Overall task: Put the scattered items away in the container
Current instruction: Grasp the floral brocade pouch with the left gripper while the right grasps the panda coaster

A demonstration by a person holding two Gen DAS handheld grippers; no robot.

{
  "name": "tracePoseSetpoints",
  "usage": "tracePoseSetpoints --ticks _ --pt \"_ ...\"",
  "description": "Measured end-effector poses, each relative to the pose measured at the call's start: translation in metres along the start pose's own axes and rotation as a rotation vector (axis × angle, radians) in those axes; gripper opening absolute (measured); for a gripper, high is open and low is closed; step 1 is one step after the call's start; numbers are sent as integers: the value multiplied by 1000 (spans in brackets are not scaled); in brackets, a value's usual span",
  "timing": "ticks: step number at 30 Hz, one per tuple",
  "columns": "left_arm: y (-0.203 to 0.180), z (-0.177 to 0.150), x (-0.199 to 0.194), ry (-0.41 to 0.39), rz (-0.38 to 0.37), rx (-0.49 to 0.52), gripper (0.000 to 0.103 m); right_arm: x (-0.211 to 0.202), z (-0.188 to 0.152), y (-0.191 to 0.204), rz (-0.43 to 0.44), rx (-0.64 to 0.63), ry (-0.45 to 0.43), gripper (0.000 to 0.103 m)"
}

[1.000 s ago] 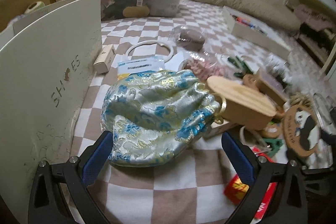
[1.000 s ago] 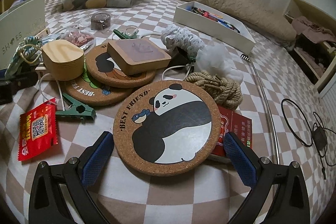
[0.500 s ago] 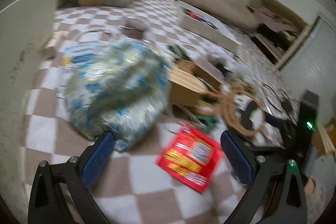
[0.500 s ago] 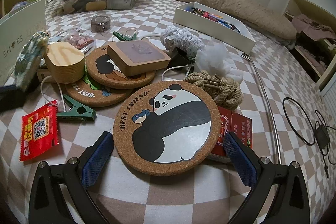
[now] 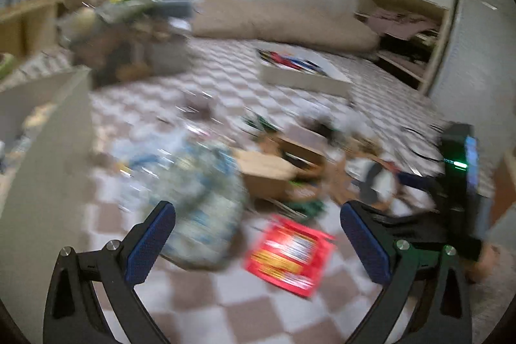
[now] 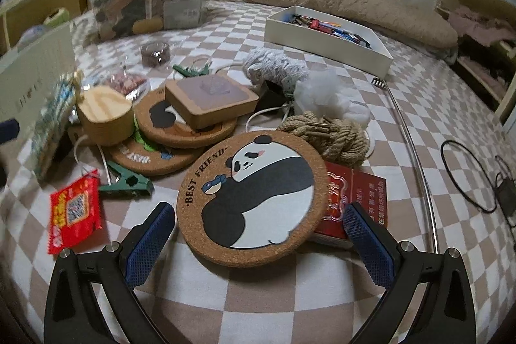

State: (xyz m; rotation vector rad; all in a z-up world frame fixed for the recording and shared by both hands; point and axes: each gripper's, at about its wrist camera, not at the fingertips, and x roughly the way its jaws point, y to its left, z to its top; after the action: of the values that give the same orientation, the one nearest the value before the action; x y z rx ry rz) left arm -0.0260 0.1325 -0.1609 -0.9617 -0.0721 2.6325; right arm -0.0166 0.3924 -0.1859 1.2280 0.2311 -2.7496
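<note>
Left wrist view: heavily blurred; left gripper [image 5: 258, 234] has its jaws spread wide with nothing between them.
Brocade pouch [image 5: 200, 202]: blue and gold, lying on the checkered blanket [image 5: 258, 311] just ahead of the left blue pad, not gripped.
Red sachet [image 5: 288, 252]: flat on the blanket between the two fingers' lines, just right of the pouch.
White box wall [image 5: 45, 170]: stands at the left edge, beside the pouch.
Right gripper [image 6: 259, 231]: jaws wide apart, empty, straddling the near rim of the panda coaster [image 6: 254, 199].
Panda coaster: lies flat, overlapping a red packet [image 6: 354, 202], rope bundle [image 6: 329, 134] behind it.
Container: white tray [image 6: 325, 37] sits far back, well apart from the clutter.
</note>
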Motion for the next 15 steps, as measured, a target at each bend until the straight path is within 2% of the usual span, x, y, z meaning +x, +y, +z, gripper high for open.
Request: tracePoseSetpoints --ticks 3,6,11,15 --pt "12 3 10 3 81 20 103 -4 1 -2 18 16 -13 103" --pt "22 4 22 14 160 33 103 -7 2 6 1 -23 -25 103" --pt "42 3 41 66 202 -13 103 -3 1 26 -64 -137 -11 103" --pt "49 -2 50 107 192 -53 103 7 0 30 -86 -166 30 103"
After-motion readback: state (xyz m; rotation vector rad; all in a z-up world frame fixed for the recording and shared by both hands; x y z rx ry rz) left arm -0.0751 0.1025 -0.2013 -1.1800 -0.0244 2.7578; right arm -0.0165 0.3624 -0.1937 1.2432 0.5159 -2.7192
